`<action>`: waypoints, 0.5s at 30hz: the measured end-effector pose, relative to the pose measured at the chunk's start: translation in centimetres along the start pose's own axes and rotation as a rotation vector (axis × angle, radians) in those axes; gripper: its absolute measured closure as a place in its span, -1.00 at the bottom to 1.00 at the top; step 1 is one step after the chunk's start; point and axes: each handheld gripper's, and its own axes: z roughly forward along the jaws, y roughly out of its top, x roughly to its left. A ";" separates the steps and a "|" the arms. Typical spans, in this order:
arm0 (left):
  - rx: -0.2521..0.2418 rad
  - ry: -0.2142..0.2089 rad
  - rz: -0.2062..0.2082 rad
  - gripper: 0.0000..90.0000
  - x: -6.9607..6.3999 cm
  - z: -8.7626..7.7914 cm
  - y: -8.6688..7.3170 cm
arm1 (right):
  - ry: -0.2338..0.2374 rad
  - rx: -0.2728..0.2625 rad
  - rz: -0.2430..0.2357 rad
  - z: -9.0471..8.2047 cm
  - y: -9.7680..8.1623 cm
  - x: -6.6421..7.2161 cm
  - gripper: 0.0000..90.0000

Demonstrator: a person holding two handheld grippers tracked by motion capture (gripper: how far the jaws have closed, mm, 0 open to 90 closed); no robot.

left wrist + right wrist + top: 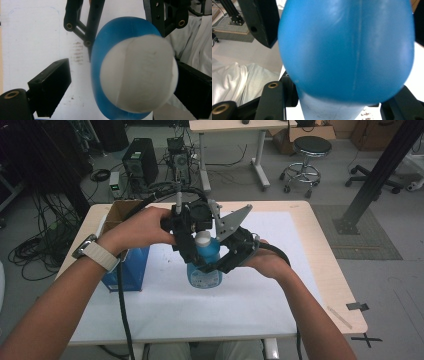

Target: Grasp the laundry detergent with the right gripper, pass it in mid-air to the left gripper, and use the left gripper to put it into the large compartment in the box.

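Translucent blue plastic bottle [204, 265] with round white cap [203, 238], upright near the middle of the white-covered table [300, 285]. Right tongs [220, 265] coming from 3 o'clock, clamped around the bottle's blue body, jaws pressing both sides. Left tongs [200, 242] coming from 9 o'clock, positioned over the white cap; in the left gripper view one jaw touching or nearly touching the cap's 3 o'clock side, the other jaw well apart at 9 o'clock, so not gripping. Blue cardboard box [127, 265] standing at 9 o'clock from the bottle, near the left wrist.
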 end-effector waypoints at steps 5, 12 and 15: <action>0.002 -0.002 0.007 -0.71 0.0 0.1 0.1 | 0.001 0.005 0.004 -0.1 0.0 0.0 -0.01; 0.004 -0.007 0.016 -0.60 0.0 0.1 0.2 | 0.003 0.003 0.000 -0.1 0.0 0.0 -0.01; 0.001 -0.005 0.014 -0.59 0.0 0.1 0.2 | 0.001 0.001 -0.002 -0.1 0.1 0.0 -0.01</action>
